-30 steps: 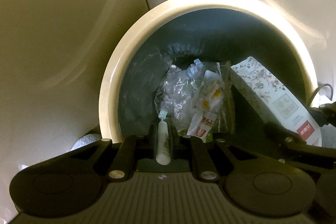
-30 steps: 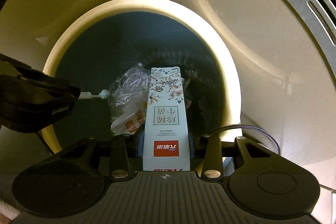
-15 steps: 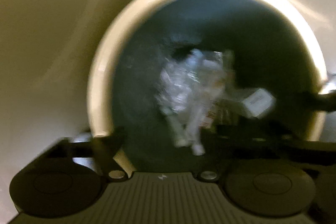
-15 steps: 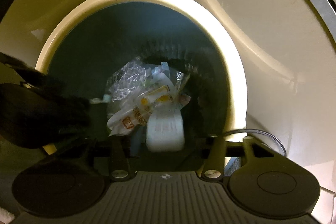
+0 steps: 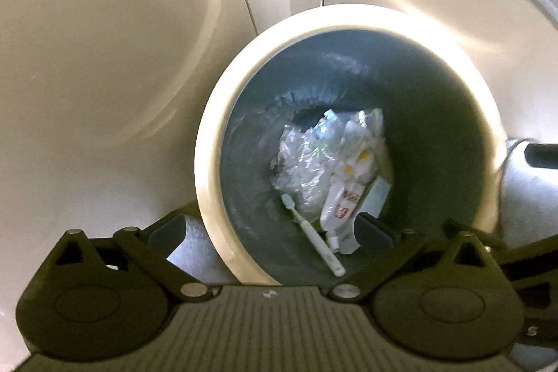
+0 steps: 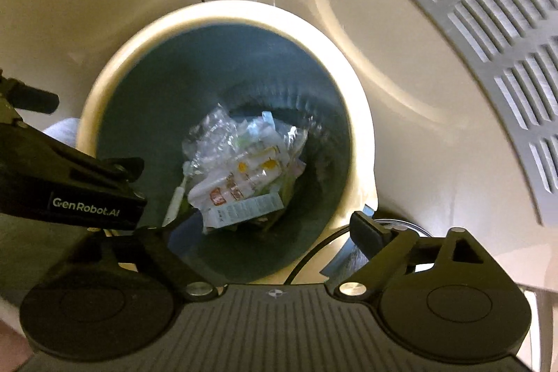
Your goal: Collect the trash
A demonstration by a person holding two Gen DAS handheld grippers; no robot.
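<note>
Hovering above the round cream-rimmed bin with dark liner (image 5: 209, 162), left gripper (image 5: 268, 225) and right gripper (image 6: 275, 232) have just been opening, jaws wide, empty; white toothbrush (image 5: 314, 239) and pale printed carton (image 6: 244, 208) lie inside on crumpled wrappers, dropped clear.

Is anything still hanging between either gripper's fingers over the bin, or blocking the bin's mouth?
Nothing visible. The left gripper and right gripper are open and empty; the white toothbrush and pale printed carton lie inside the cream-rimmed, dark-lined round bin, its mouth unobstructed.
</note>
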